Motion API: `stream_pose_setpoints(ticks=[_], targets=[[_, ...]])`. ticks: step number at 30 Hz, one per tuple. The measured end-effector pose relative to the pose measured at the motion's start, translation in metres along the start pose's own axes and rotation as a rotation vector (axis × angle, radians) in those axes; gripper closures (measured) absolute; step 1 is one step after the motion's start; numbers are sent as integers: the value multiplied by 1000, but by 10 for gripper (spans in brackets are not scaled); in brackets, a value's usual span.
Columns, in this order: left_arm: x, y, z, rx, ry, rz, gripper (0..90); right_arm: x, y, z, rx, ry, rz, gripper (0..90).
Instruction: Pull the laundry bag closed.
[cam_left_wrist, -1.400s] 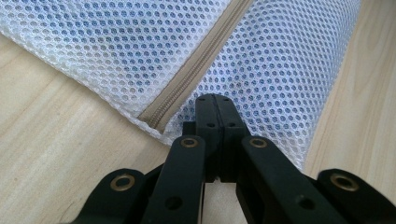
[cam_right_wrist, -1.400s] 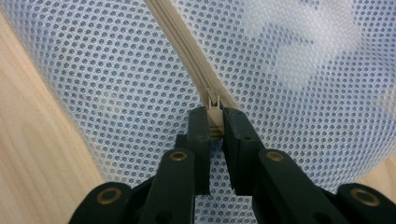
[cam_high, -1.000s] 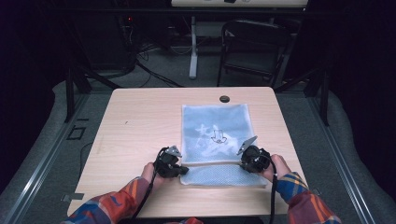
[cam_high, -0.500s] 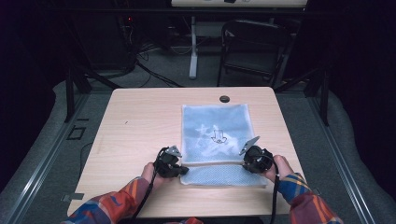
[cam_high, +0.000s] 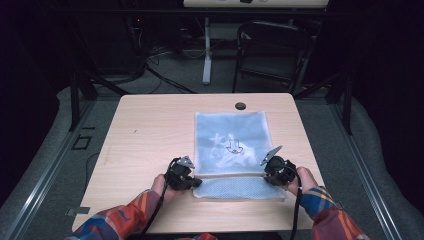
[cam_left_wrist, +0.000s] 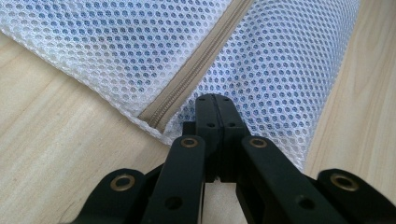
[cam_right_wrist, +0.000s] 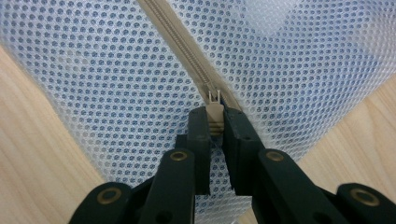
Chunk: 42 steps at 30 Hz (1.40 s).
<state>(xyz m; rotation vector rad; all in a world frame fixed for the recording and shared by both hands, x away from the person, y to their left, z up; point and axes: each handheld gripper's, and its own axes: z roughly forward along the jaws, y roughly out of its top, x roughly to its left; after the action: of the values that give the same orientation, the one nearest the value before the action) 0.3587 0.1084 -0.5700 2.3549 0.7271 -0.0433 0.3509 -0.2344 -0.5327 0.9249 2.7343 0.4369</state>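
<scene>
A white mesh bag with something pale blue and printed inside lies flat on the wooden table. A beige zipper runs across its near end. My left gripper is at the bag's left edge; in the left gripper view its jaws are pressed together on puckered mesh just beside the zipper's end. My right gripper is at the right end of the zipper. In the right gripper view it is shut on the zipper pull, with mesh on both sides.
A black cable hole sits near the table's far edge, just beyond the bag. A dark chair and stand legs are on the floor behind the table. Bare tabletop lies left of the bag.
My right gripper has edged slightly to the right along the zipper line. The left gripper and the bag look the same.
</scene>
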Motion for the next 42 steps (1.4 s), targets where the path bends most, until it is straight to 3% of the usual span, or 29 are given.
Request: stream_pose_setpoints(ticks=[4,5,7,29,32,33,36,37,42], targets=[[0,0,0,1,1,1,900,-2,-2,-1,13,1,0,822],[0,0,0,0,0,1,900,-1,-3,1,-10,-2,26,822],[0,0,0,1,1,1,900,-4,-4,-1,20,-5,11,822],[0,0,0,-3,0,-3,900,-14,-18,-2,52,-19,72,823],[0,0,0,-3,0,-3,900,-13,-19,-1,26,-8,94,823],[0,0,0,-2,0,-2,900,-15,-19,-3,61,-24,76,823],[0,0,0,0,1,3,900,-17,-19,-4,67,-11,74,823],[0,0,0,0,1,3,900,-17,-20,-3,70,-28,77,823],[0,0,0,1,2,3,900,-16,-22,-2,45,-14,100,823]])
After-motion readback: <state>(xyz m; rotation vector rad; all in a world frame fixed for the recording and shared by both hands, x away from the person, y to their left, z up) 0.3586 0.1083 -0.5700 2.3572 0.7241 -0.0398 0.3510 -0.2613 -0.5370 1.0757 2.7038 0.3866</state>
